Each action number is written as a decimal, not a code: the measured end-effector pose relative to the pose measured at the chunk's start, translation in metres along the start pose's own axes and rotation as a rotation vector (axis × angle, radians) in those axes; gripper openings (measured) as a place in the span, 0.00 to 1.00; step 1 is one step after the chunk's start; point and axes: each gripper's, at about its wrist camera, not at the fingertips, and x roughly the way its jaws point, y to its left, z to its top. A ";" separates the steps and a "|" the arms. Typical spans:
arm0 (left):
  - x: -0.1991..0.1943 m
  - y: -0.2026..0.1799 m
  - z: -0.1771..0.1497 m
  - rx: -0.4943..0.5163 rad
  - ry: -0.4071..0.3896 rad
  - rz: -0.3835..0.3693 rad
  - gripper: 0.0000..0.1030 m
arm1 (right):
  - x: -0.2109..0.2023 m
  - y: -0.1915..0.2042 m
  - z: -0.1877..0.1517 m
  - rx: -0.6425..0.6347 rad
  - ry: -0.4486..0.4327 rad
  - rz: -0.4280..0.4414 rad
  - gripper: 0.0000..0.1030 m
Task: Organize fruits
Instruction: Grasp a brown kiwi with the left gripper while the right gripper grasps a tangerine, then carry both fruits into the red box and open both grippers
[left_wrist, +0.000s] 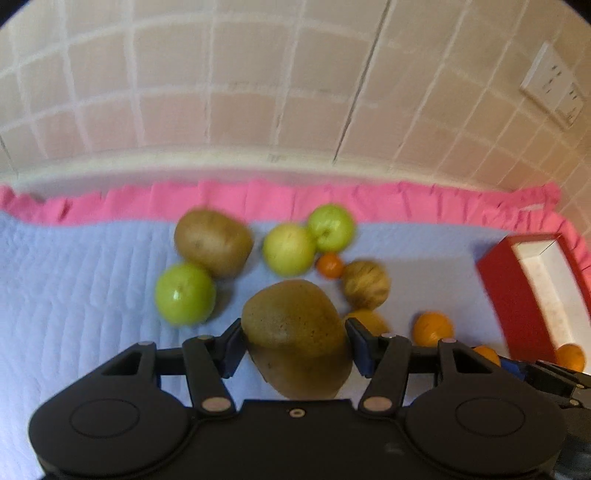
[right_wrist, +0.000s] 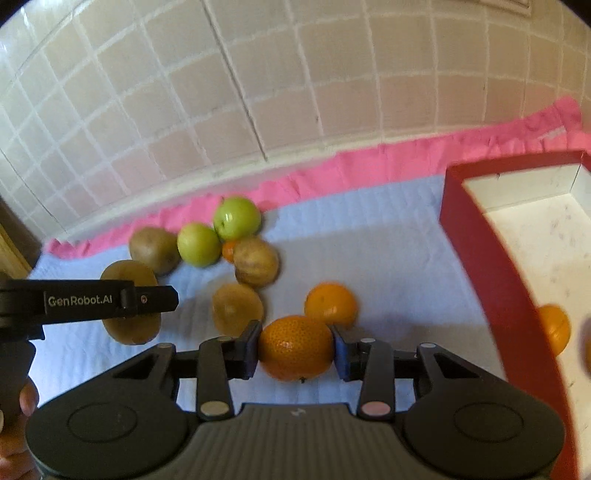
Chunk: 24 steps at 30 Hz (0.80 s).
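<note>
Brown kiwi (left_wrist: 295, 325) sits clamped between the left gripper (left_wrist: 294, 345) fingers; the right gripper (right_wrist: 296, 350) fingers pinch an orange (right_wrist: 295, 347), both lifted off the blue cloth (left_wrist: 74, 277). Smooth round fruit could slip and roll. Still lying loose: three green apples, one kiwi, two oranges; the red box (right_wrist: 480, 266) holds at least one orange.

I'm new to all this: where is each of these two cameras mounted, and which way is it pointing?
Left wrist view: sits on the left gripper, looking down along its jaws at a kiwi they clamp, over the blue cloth.
Right wrist view: sits on the right gripper, looking down at the orange it clamps; the person's fingers show at the left edge.
Shared: both see the green apples, the red box, the tiled wall, and each other's gripper.
</note>
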 end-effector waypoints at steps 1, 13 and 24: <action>-0.005 -0.004 0.006 0.010 -0.010 -0.005 0.66 | -0.006 -0.004 0.006 0.017 -0.005 0.018 0.40; -0.049 -0.110 0.077 0.201 -0.152 -0.184 0.66 | -0.105 -0.095 0.099 0.194 -0.189 -0.009 0.40; 0.014 -0.218 0.058 0.369 -0.012 -0.363 0.66 | -0.079 -0.227 0.057 0.596 -0.118 -0.063 0.40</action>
